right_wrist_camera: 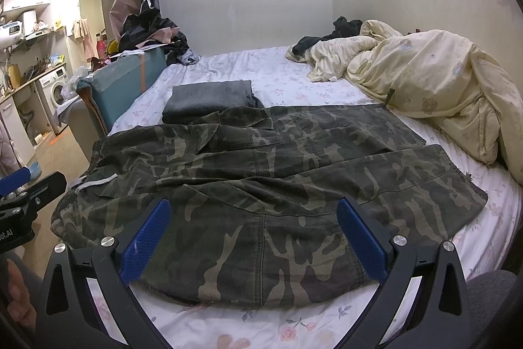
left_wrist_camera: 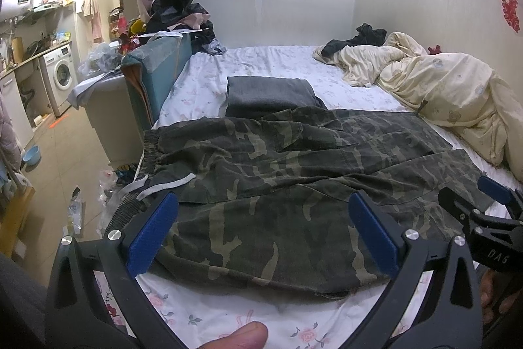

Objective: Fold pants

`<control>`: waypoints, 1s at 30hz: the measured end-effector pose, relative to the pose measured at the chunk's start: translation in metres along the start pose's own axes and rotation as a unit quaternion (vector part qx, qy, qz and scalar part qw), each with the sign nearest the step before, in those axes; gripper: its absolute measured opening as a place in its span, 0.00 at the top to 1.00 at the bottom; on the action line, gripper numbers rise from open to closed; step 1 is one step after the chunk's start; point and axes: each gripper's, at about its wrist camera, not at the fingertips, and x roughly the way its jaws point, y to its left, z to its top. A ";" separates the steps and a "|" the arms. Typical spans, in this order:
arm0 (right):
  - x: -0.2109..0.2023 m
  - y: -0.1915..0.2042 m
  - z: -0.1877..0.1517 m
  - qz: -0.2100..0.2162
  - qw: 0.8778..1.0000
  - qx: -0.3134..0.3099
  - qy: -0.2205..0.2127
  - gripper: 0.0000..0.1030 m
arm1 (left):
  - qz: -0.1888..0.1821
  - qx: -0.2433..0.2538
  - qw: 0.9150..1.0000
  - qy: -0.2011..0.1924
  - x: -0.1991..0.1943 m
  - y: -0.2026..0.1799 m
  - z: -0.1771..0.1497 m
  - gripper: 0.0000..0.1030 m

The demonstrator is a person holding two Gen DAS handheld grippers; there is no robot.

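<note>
Left wrist view: camouflage pants [left_wrist_camera: 278, 172] lie spread across a bed [left_wrist_camera: 261, 64] covered in a floral sheet, the elastic waistband and a pale drawstring [left_wrist_camera: 163, 183] at the left near the bed's edge, the two legs running to the right and slightly parted at their ends. The left tongs [left_wrist_camera: 263, 228] hover over the near part of the pants with their blue-padded fingers wide apart and nothing between them. At the right edge of this view the right tongs [left_wrist_camera: 490, 195] show only in part; from here it cannot be told how far they gape. Beyond the pants, touching their far edge, sits a folded dark grey garment [left_wrist_camera: 269, 94]. A rumpled cream duvet [left_wrist_camera: 441, 87] is bunched against the wall at the right, and a washing machine [left_wrist_camera: 60, 76] stands in the kitchen area at far left.

Right wrist view: the right tongs [right_wrist_camera: 253, 234] are spread wide above the near leg of the pants [right_wrist_camera: 261, 165], gripping nothing. The grey folded garment [right_wrist_camera: 209, 100] lies behind the waist end, and the duvet [right_wrist_camera: 425, 80] is heaped at the right. One blue pad of the left tongs [right_wrist_camera: 14, 180] enters at the left edge, beside the waistband.
</note>
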 end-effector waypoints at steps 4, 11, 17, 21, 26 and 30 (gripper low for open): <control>0.000 -0.002 0.004 0.000 1.000 -0.002 0.001 0.00 | -0.001 0.000 1.000 -0.001 -0.001 0.003 0.002 0.00; 0.001 0.000 0.002 -0.001 1.000 -0.001 0.001 0.00 | -0.001 0.000 1.000 -0.005 -0.004 0.003 0.004 0.00; 0.000 -0.001 0.001 -0.001 1.000 -0.001 0.002 0.00 | -0.006 -0.002 1.000 -0.004 -0.005 0.004 0.003 0.00; 0.000 -0.003 0.003 0.000 1.000 0.000 0.002 0.00 | -0.008 -0.001 1.000 -0.004 -0.006 0.004 0.003 0.00; 0.000 0.002 -0.002 0.003 1.000 0.005 0.006 0.00 | -0.009 -0.001 1.000 -0.004 -0.006 0.003 0.003 0.00; 0.000 -0.006 0.008 0.006 1.000 0.016 0.012 0.00 | -0.008 -0.006 1.000 -0.002 -0.006 0.004 0.003 0.00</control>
